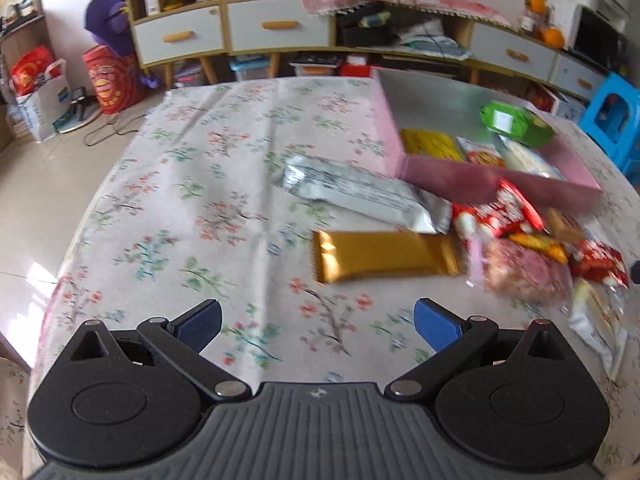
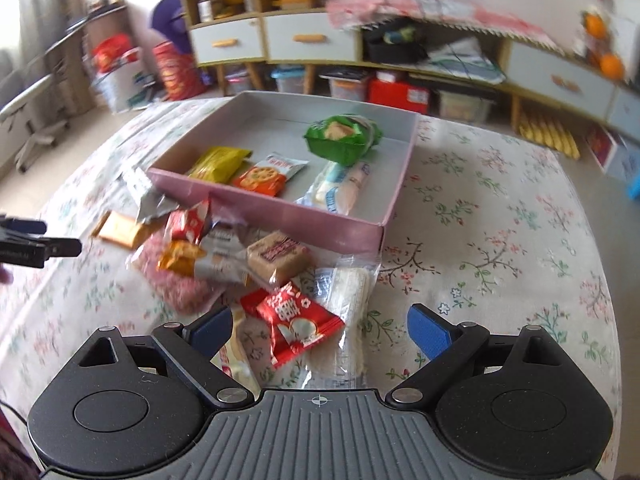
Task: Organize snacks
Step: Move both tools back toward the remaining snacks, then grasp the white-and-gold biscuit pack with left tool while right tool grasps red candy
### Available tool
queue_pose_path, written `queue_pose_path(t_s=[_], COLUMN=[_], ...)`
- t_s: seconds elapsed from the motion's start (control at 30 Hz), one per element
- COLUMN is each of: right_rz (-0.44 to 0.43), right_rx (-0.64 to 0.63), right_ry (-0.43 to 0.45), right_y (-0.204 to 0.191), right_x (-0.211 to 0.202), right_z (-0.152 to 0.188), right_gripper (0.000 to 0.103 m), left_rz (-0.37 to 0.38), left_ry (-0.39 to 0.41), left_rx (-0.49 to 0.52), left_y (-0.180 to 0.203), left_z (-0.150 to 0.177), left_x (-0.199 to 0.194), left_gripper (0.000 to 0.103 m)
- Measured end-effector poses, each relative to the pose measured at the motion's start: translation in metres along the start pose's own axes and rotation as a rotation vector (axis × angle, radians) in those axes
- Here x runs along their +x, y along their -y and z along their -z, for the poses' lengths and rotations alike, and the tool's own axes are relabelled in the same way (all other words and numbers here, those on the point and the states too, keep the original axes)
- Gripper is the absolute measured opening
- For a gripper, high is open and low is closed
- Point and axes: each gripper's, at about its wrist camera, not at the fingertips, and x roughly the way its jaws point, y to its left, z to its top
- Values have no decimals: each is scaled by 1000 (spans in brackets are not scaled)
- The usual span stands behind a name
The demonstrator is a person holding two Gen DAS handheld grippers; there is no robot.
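A pink box point(image 2: 280, 210) point(image 1: 460, 178) stands on the floral table and holds a green packet point(image 2: 342, 138), a yellow packet point(image 2: 218, 164), an orange cracker packet point(image 2: 266, 176) and a pale packet point(image 2: 340, 194). Loose snacks lie heaped in front of it. My right gripper point(image 2: 320, 332) hangs open over a red packet point(image 2: 296, 324) and a clear wrapped bar point(image 2: 348, 312). My left gripper point(image 1: 318, 326) is open and empty, just short of a gold bar point(image 1: 384, 254) and a silver packet point(image 1: 360, 194). The left gripper's tip point(image 2: 24, 236) shows at the right wrist view's left edge.
The floral tablecloth point(image 1: 192, 184) covers the table, with bare cloth to the left of the snacks and to the right of the box point(image 2: 500, 220). Beyond the table are drawer cabinets point(image 1: 224, 28), red bags point(image 1: 112, 80) on the floor and a blue stool point(image 1: 612, 120).
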Motion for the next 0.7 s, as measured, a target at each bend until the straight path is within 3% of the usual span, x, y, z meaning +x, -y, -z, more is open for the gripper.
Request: queue_pose_path(t_s=[0.33,0.6,0.7], right_rz=[-72,-122,-127], right_rx=[-166,-194,-210], right_ry=[23,49,52], right_y=[2,8,6], right_x=[6,11,13], right_z=[15,14,12], right_gripper=[96,93,82], left_rz=[199,321,358], left_ry=[-15,3,5], left_rx=[149,247,251], left_y=[73,117,128], left_z=[18,27,28], left_x=[-6,-8,-10], left_gripper=[102,102,99])
